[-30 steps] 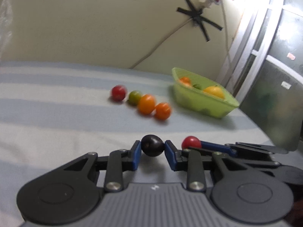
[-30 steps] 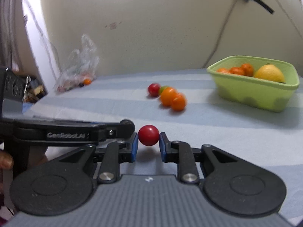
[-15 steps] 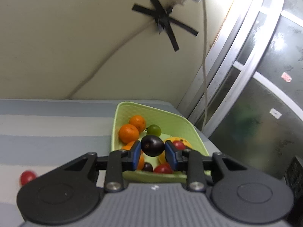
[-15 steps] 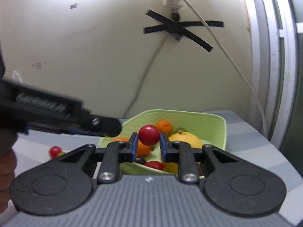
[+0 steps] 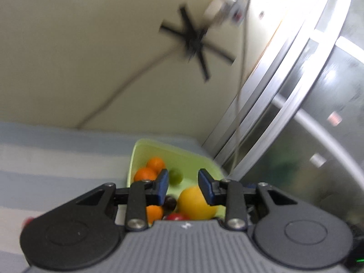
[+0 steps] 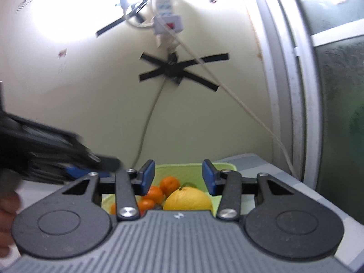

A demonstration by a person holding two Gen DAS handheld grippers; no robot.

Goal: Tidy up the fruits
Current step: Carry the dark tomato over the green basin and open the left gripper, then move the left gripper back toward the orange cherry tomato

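A light green basket (image 5: 145, 150) sits on the striped cloth near the wall. It holds small oranges (image 5: 155, 163), a green fruit (image 5: 176, 175), a big yellow citrus (image 5: 193, 201), a dark plum (image 5: 170, 202) and a red fruit (image 5: 175, 216). My left gripper (image 5: 183, 187) hangs open and empty just above the basket. My right gripper (image 6: 178, 178) is also open and empty over the basket (image 6: 179, 169), above the yellow citrus (image 6: 187, 199) and oranges (image 6: 169, 185). The left gripper (image 6: 68, 159) shows blurred at the left of the right wrist view.
A red fruit (image 5: 27, 221) lies on the striped cloth (image 5: 56, 166) at the far left. The cream wall with black tape and a cable is just behind the basket. A metal door frame (image 5: 273, 104) stands to the right.
Both grippers opened over the basket. The dark plum left the left gripper and the red fruit left the right gripper; both now lie in the basket.
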